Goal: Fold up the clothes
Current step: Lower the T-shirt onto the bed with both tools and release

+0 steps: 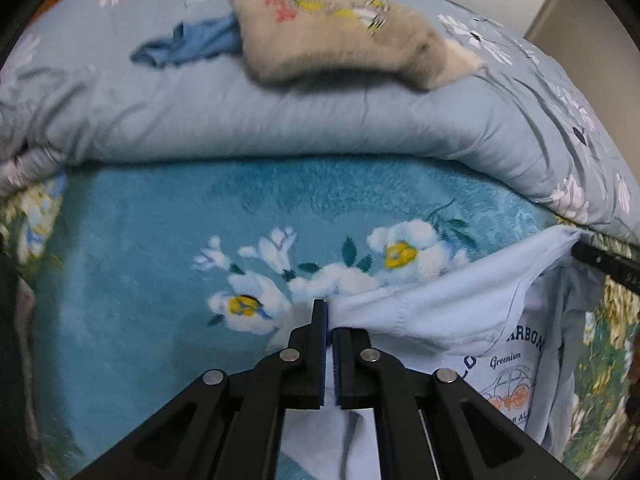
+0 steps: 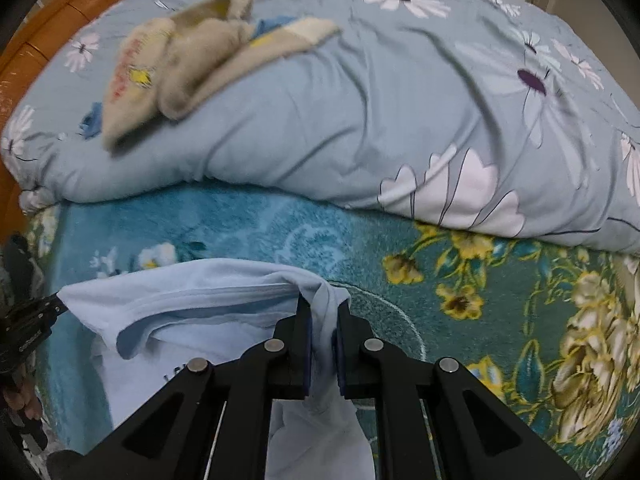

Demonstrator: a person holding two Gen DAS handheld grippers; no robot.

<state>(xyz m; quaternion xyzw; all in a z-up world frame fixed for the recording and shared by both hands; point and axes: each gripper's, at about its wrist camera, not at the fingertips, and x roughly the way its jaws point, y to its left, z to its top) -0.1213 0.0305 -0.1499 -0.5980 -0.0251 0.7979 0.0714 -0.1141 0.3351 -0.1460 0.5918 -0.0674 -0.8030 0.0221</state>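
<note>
A light blue T-shirt [image 1: 440,312] with a car print and dark lettering lies bunched on the teal floral blanket [image 1: 140,260]. My left gripper [image 1: 330,318] is shut on one end of its upper edge, with cloth pinched between the blue pads. In the right wrist view my right gripper [image 2: 324,312] is shut on a gathered fold of the same T-shirt [image 2: 192,300] at the other end. The shirt's edge stretches between the two grippers. Each gripper's black fingers [image 1: 600,262] [image 2: 36,316] show at the border of the other's view.
A thick grey-blue quilt [image 1: 280,120] with white flowers is rolled up just behind the shirt. On it lie a beige fleece sweater [image 1: 340,28] and a crumpled blue garment [image 1: 192,44]. An orange wooden headboard [image 2: 60,12] stands at the far left.
</note>
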